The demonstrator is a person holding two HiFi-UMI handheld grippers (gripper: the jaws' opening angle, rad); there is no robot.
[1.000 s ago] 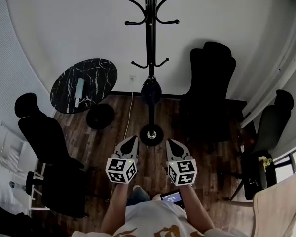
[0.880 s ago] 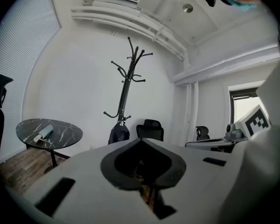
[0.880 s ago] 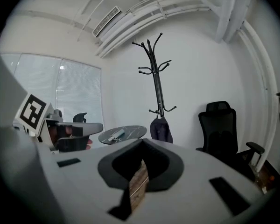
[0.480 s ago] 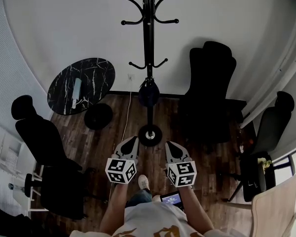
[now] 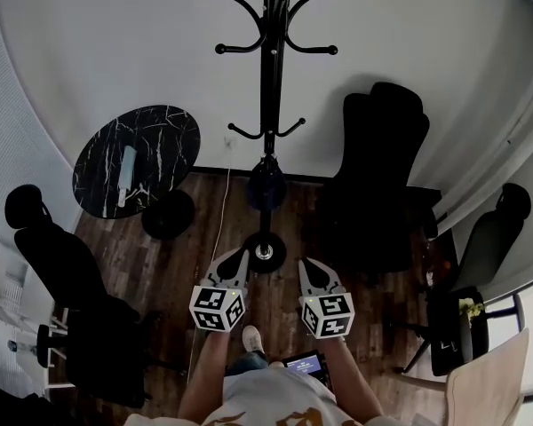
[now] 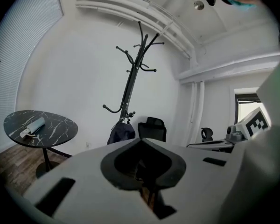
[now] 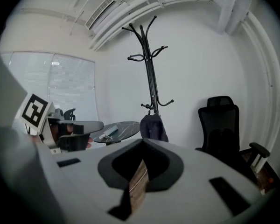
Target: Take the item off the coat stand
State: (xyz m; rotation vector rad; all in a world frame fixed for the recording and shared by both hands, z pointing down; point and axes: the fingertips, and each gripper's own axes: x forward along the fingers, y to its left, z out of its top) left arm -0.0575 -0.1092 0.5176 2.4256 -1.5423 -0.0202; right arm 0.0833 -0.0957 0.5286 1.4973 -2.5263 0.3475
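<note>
A black coat stand (image 5: 267,105) rises in front of the white wall. A dark bag (image 5: 266,185) hangs from one of its low hooks, above the round base (image 5: 264,254). My left gripper (image 5: 241,253) and right gripper (image 5: 305,263) are held side by side just short of the base, both shut and empty, pointing toward the stand. The left gripper view shows the stand (image 6: 133,78) and the bag (image 6: 121,133) beyond the shut jaws. In the right gripper view the bag (image 7: 153,127) hangs beside the pole (image 7: 151,73), well ahead of the jaws.
A round black marble table (image 5: 135,160) with a pale rolled item (image 5: 124,165) stands left of the stand. A tall black office chair (image 5: 382,176) is to its right, with more black chairs at far left (image 5: 62,256) and far right (image 5: 489,238). A white cable (image 5: 224,211) runs along the wooden floor.
The person has stepped toward the stand with both grippers, still shut. The stand's base now lies closer to the fingertips, and the table and chairs have slid outward in view.
</note>
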